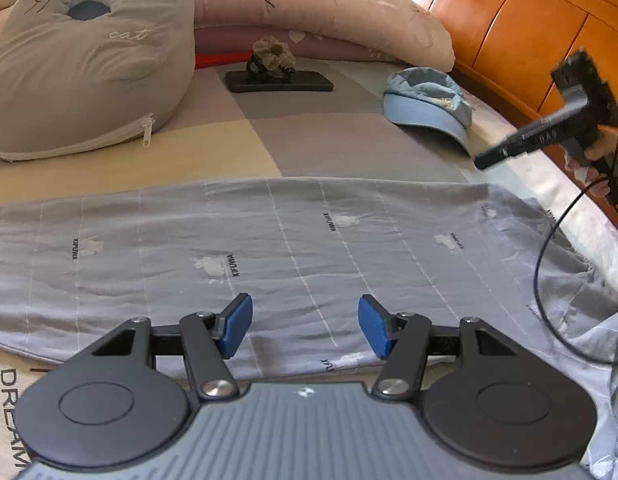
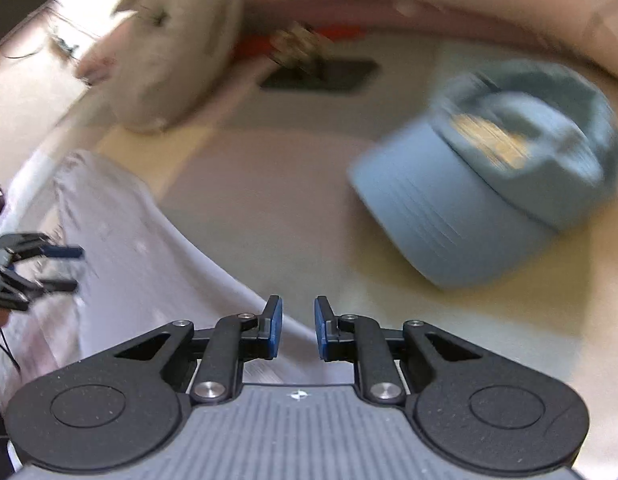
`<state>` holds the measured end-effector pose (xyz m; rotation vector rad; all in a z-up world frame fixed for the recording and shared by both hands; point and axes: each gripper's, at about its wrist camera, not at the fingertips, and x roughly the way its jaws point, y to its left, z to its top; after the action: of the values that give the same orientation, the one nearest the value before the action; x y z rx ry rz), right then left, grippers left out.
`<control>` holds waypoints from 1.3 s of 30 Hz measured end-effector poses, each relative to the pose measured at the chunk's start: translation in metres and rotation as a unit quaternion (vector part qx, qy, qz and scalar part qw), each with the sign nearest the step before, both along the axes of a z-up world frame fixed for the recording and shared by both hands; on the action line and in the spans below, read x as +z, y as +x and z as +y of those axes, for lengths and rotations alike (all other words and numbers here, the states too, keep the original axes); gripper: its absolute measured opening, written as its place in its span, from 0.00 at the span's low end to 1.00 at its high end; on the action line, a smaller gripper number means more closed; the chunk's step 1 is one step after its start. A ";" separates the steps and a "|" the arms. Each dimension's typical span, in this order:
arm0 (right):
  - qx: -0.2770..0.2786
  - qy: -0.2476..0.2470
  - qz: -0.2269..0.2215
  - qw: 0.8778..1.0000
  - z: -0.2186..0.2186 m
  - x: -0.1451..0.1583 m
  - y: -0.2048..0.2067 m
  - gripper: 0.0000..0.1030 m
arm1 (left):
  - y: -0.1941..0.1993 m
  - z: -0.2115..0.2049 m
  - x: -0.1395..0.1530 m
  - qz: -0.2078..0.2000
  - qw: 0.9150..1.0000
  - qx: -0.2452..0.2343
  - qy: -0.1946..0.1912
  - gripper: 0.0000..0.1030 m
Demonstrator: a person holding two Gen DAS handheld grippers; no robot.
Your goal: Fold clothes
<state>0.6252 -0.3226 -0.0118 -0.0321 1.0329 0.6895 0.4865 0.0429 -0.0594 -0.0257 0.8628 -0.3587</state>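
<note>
A grey garment [image 1: 269, 248] with thin white lines and small prints lies spread flat across the bed; in the blurred right wrist view it [image 2: 121, 240] fills the lower left. My left gripper [image 1: 305, 320] hovers over its near part, blue pads wide apart with nothing between them, so it is open. It also shows at the left edge of the right wrist view [image 2: 75, 269]. My right gripper [image 2: 297, 320] is raised above the garment's right end, its pads a narrow gap apart and gripping nothing. A hand holds it at the right [image 1: 485, 160].
A light blue cap [image 1: 425, 108] [image 2: 489, 184] lies on the bed beyond the garment. Farther back are a grey cat cushion [image 1: 89, 60], a pink pillow [image 1: 329, 8] and a black phone [image 1: 279, 80] with a flower hair tie. A wooden headboard [image 1: 529, 20] bounds the right. A black cable [image 1: 541, 264] hangs there.
</note>
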 end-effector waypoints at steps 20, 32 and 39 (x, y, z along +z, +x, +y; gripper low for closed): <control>0.054 -0.059 -0.089 0.993 0.119 -0.021 -0.007 0.24 | 0.002 0.019 -0.015 0.000 1.000 0.017 -0.001 0.63; 0.127 -0.131 -0.160 0.970 0.145 -0.035 -0.056 0.24 | 0.004 0.019 -0.016 -0.003 1.000 0.012 -0.005 0.68; 0.144 -0.102 -0.130 0.976 0.143 -0.036 -0.054 0.08 | 0.004 0.018 -0.017 -0.005 1.000 0.009 -0.005 0.69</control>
<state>0.5716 -0.1794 -0.0482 -0.4482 0.8505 0.8143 0.4907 0.0613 -0.0767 -0.0404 0.8505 -0.3454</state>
